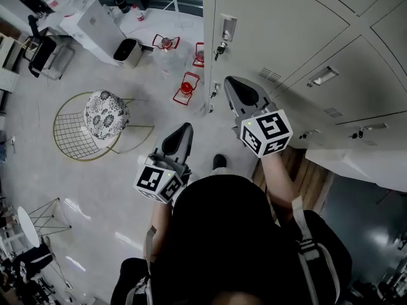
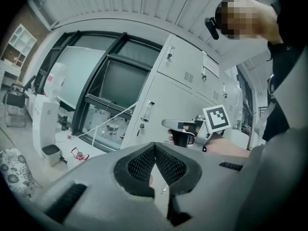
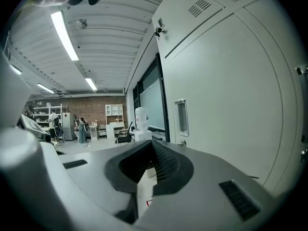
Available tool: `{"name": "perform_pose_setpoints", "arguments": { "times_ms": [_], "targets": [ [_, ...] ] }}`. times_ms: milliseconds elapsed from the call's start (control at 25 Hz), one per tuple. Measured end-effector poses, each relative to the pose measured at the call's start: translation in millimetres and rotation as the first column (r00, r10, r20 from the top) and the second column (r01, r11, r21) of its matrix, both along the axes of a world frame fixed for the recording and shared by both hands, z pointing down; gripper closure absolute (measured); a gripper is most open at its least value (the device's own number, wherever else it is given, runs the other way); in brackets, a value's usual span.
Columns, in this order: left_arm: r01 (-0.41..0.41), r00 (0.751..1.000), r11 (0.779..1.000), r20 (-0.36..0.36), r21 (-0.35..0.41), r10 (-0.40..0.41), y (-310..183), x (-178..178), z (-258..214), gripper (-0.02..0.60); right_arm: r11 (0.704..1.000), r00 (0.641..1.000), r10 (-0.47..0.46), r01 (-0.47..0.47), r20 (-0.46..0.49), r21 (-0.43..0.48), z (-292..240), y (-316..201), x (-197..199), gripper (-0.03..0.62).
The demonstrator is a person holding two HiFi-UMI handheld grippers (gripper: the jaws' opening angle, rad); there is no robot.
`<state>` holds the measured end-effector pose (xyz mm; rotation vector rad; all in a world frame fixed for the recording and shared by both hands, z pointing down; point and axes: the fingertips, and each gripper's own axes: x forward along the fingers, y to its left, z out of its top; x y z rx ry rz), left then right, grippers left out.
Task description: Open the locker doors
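A bank of grey lockers (image 1: 299, 49) stands at the right of the head view, all its doors closed. One door has a recessed handle (image 1: 227, 27) with a key (image 1: 220, 48) below it. My right gripper (image 1: 245, 94) is shut and empty, its tip a short way from the locker's left edge. The right gripper view shows the door (image 3: 226, 95), its handle (image 3: 180, 117) and the right gripper's (image 3: 153, 146) jaws closed together. My left gripper (image 1: 178, 142) is lower and to the left, away from the lockers, shut and empty. The left gripper view shows the left gripper (image 2: 155, 150) tip, the lockers (image 2: 168, 95) and the right gripper (image 2: 185, 126).
A gold wire chair with a patterned cushion (image 1: 105, 114) stands on the floor at left. Red wire holders with flasks (image 1: 186, 88) sit near the locker's foot. A white bin (image 1: 128, 51) and a water dispenser (image 1: 95, 21) stand further back.
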<state>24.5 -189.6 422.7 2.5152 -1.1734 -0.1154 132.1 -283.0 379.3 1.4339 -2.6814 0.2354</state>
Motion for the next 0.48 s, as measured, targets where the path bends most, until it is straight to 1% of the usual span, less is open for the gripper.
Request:
{"name": "perform_pose_setpoints", "arguments": {
  "times_ms": [320,480],
  "targets": [
    [0.038,0.999,0.999,0.007,-0.006,-0.038,8,12,1,0.565,1.000,1.000,-0.007,0.007,-0.006,0.030,-17,-30,6,0.589],
    [0.044,0.999,0.999,0.018,-0.002,-0.044,9,17,-1,0.565,0.999,0.999,-0.024,0.025,-0.044,0.026,-14,-41,2,0.589]
  ]
}}
